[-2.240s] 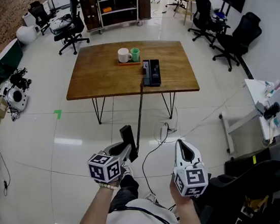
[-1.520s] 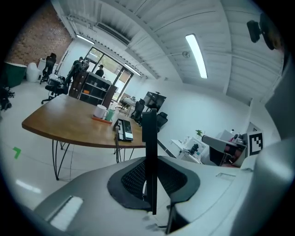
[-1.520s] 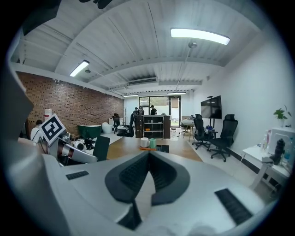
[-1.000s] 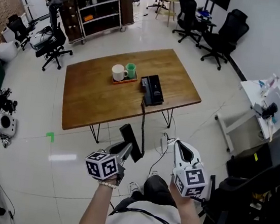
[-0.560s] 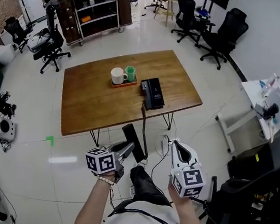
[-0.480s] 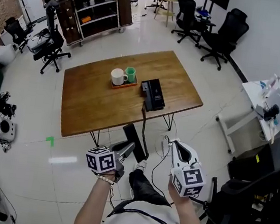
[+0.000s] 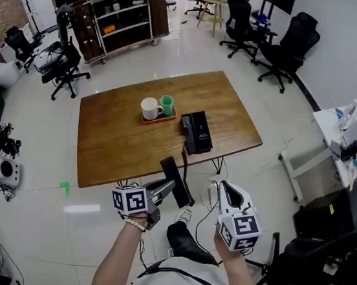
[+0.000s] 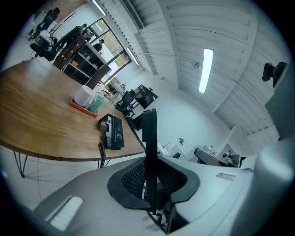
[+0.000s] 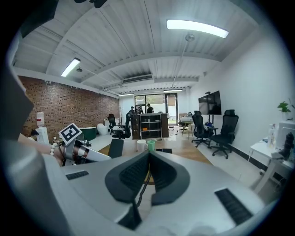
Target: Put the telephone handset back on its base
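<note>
My left gripper (image 7: 170,188) is shut on the black telephone handset (image 7: 170,172), which stands upright between its pads (image 8: 148,152) over the floor just short of the wooden table's (image 7: 116,147) near edge. A coiled cord (image 7: 184,161) runs from the handset up to the black phone base (image 7: 198,133), which lies on the table's right part (image 8: 113,131). My right gripper (image 7: 227,192) hangs beside the left one, to its right; in the right gripper view (image 9: 148,156) its jaws meet with nothing between them.
A white mug (image 7: 149,109) and a green cup (image 7: 166,104) stand on an orange tray left of the base. Black office chairs (image 7: 289,42) are at the far right, a white desk (image 7: 352,138) at the right, shelving (image 7: 120,17) at the back.
The table has come nearer in the head view as the person walks toward it. The handset stays gripped in the left gripper; both grippers keep their places.
</note>
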Available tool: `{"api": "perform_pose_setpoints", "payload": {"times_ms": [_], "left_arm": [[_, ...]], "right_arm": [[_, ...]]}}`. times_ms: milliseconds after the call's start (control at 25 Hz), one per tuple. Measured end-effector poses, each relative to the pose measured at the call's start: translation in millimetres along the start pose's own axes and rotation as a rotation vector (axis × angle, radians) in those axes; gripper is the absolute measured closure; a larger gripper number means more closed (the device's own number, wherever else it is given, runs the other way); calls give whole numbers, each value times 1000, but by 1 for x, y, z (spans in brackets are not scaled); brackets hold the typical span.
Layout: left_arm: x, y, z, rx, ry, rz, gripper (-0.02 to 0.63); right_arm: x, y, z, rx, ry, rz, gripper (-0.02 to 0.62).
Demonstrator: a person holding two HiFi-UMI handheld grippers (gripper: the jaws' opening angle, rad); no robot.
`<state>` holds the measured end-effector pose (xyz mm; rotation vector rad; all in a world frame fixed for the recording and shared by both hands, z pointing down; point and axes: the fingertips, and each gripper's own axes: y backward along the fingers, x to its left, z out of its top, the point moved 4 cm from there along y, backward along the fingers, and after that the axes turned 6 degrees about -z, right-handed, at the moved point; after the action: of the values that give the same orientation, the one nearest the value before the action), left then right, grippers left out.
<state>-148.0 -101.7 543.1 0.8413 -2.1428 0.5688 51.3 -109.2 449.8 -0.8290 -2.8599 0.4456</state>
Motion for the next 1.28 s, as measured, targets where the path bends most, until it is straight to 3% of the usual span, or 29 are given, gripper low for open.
{"api": "perform_pose_setpoints", "payload": {"times_ms": [720,1040,1280], "left_arm": [[124,-117,74,99,70,-111,535],[173,-166,84,163,78,-165,535],[201,-183,86,176,133,-179,535]], "right_arm": [[-58,-114,9,54,-46,-39,591],[-77,-151,7,83,-57,-27,589],[-94,-172,3,101,-78,-48,590]]}}
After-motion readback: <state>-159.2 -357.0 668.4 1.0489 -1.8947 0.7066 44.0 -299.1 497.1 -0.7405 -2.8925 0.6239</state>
